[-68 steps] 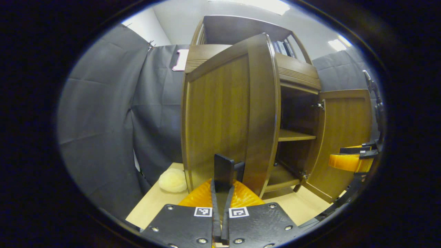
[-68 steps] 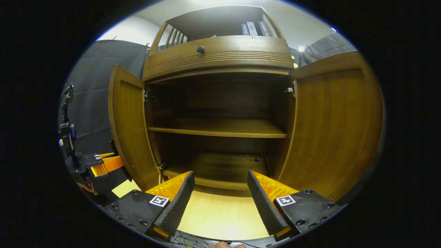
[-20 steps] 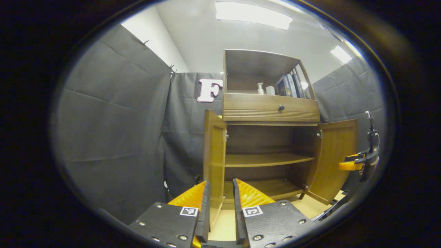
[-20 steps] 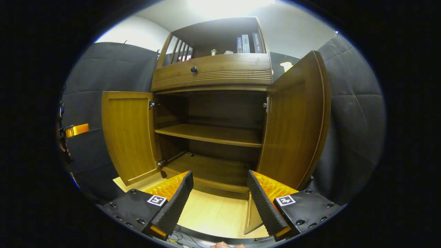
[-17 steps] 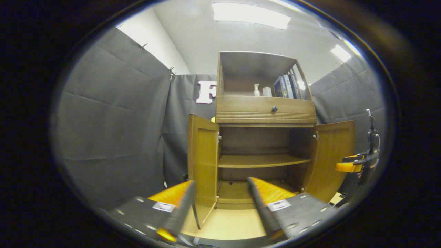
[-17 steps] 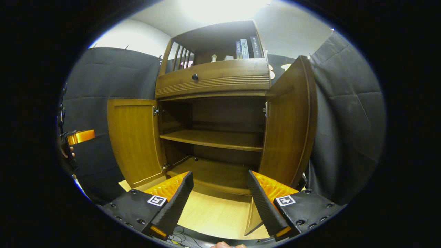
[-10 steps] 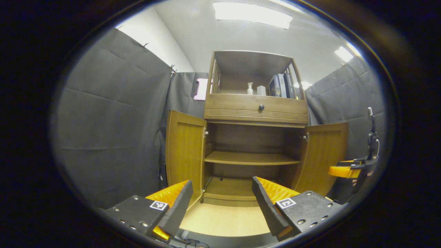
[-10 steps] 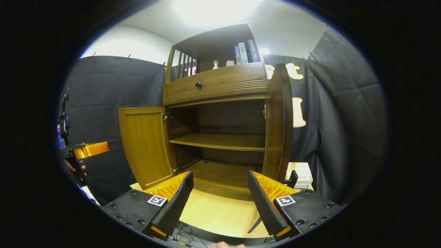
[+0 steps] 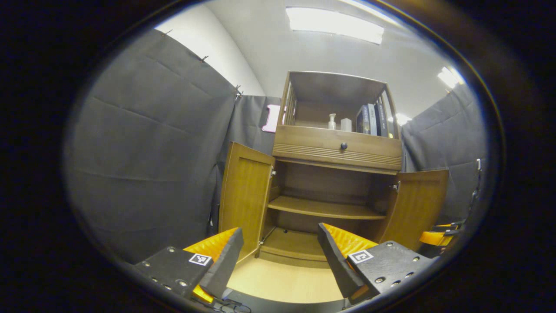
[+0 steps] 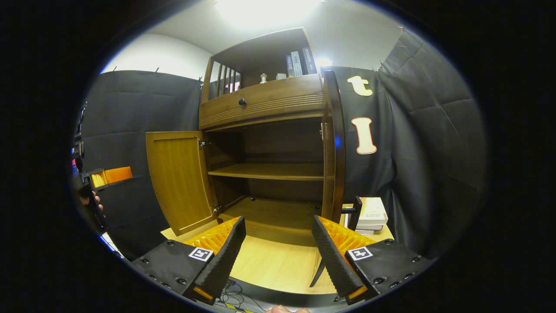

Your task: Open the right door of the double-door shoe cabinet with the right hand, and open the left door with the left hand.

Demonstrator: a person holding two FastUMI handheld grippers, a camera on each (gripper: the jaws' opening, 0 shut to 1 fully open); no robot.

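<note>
The brown wooden shoe cabinet (image 9: 336, 150) (image 10: 265, 104) stands on a light wooden table with both lower doors swung wide. In the left gripper view the left door (image 9: 243, 198) and right door (image 9: 415, 206) flank two bare shelves. In the right gripper view the left door (image 10: 178, 178) faces me and the right door (image 10: 334, 148) stands edge-on. My left gripper (image 9: 278, 256) is open, back from the cabinet, holding nothing. My right gripper (image 10: 278, 248) is open too, with empty space between its fingers. Each gripper also appears at the edge of the other's view: the right gripper (image 9: 436, 237) and the left gripper (image 10: 106, 176).
The top shelf holds books (image 9: 371, 119), a small bottle (image 9: 332, 121) and a white box. A drawer with a dark knob (image 9: 343, 146) sits above the doors. A stack of white boxes (image 10: 371, 215) lies on the table to the right of the cabinet. Black cloth walls surround the booth.
My left gripper let go of the left door, opened and pulled back from the cabinet. The right gripper view swung, so the right door now looks edge-on. Both doors stay wide.
</note>
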